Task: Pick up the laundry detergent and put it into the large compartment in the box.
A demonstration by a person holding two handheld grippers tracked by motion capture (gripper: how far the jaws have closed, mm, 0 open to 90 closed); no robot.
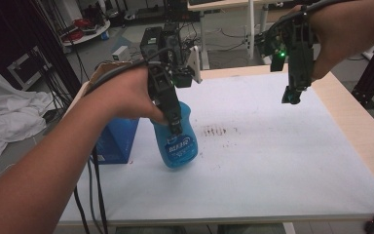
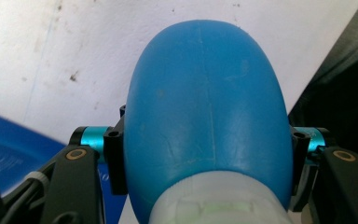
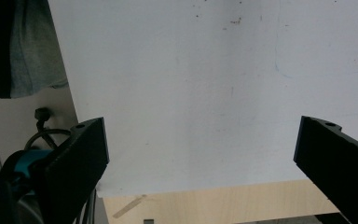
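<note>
Two tongs: left tongs (image 1: 175, 124) clamped on blue bottle (image 1: 177, 141) (held w/ tilt); right tongs (image 1: 292, 95) wide open, empty.

I see a table (image 1: 350, 131), pale wood edge, topped by a white sheet (image 1: 272, 165) bearing dark smudges (image 1: 219, 130) near centre. On it, at left: a blue box (image 1: 117, 141), possibly a carton.

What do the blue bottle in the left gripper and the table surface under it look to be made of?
Blue bottle: most likely moulded plastic with a smooth, slightly glossy finish; a mould seam runs down its body in the left gripper view, with fine scuffs.
Table: a white matte sheet, possibly laminate or board, stained with dark specks, over a light wood-look border; the material is uncertain.
</note>
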